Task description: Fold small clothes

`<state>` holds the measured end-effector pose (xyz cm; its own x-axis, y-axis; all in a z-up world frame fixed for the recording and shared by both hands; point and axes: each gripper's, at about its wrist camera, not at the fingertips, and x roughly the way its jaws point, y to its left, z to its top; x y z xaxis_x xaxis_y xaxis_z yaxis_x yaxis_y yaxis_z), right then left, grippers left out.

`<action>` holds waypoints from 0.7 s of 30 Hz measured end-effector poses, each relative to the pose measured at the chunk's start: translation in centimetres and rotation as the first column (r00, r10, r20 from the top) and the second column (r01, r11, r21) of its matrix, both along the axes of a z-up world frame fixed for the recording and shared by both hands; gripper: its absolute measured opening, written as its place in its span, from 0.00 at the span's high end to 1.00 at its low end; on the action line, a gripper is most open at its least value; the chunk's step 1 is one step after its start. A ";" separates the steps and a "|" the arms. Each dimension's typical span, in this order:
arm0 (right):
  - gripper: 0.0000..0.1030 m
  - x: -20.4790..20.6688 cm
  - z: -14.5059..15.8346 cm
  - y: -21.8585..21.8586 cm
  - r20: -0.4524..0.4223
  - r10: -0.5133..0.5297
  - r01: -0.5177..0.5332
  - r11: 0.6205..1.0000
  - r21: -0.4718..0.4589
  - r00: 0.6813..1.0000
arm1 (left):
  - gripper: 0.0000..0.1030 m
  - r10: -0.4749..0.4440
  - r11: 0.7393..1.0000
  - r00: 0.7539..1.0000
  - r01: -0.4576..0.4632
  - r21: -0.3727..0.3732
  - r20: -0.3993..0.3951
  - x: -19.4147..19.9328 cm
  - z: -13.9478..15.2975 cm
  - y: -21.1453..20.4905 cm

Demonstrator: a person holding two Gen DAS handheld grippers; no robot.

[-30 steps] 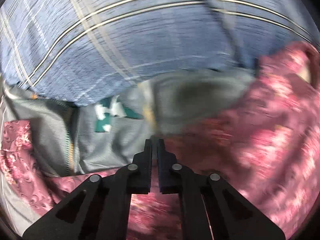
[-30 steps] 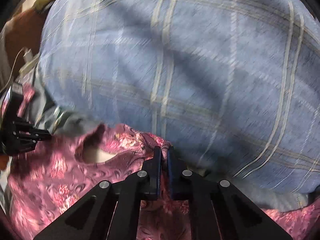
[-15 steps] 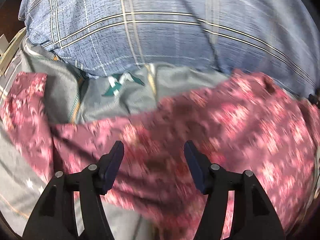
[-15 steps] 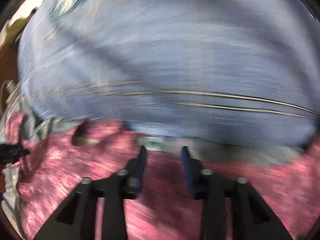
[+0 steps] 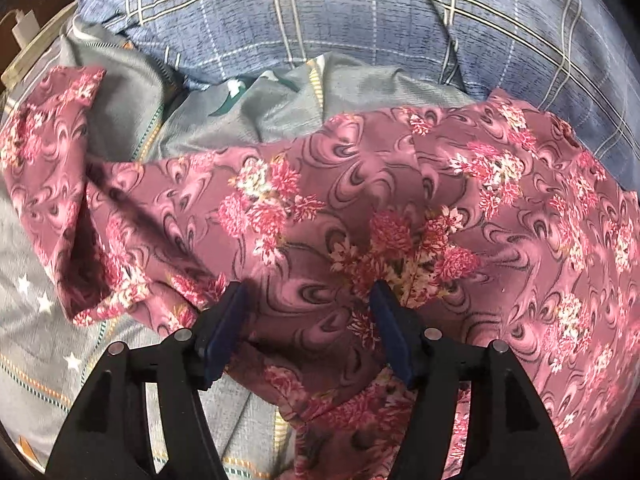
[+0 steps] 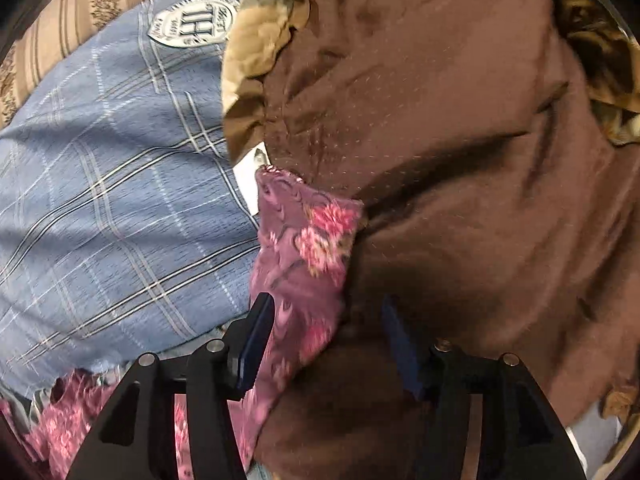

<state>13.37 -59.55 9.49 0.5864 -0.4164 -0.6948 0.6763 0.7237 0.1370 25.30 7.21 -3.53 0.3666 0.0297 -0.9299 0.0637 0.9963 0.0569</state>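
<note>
A maroon floral garment [image 5: 400,208] lies spread and rumpled across the bed, with one sleeve [image 5: 44,152] flopped out to the left. My left gripper [image 5: 310,312] is open just above the garment's near part and holds nothing. In the right wrist view a sleeve of the same garment [image 6: 308,248] lies over a brown blanket. My right gripper [image 6: 326,320] is open, with the sleeve lying between its jaws but not pinched.
A blue plaid pillow [image 5: 320,20] lies behind the garment and also shows in the right wrist view [image 6: 100,200]. A grey star-print sheet [image 5: 36,320] covers the bed. A brown blanket with a floral edge [image 6: 480,140] is piled on the right. A white charger [image 5: 22,26] sits far left.
Both grippers were shut on the garment a second ago and have opened, letting it drop flat. The right gripper has swung right toward the brown blanket.
</note>
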 end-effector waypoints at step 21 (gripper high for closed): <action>0.92 -4.8 1.7 -5.5 0.114 -0.037 0.034 0.999 0.027 0.993 | 0.33 0.040 0.997 0.999 -0.042 -0.067 -0.029 3.0 -1.8 -0.6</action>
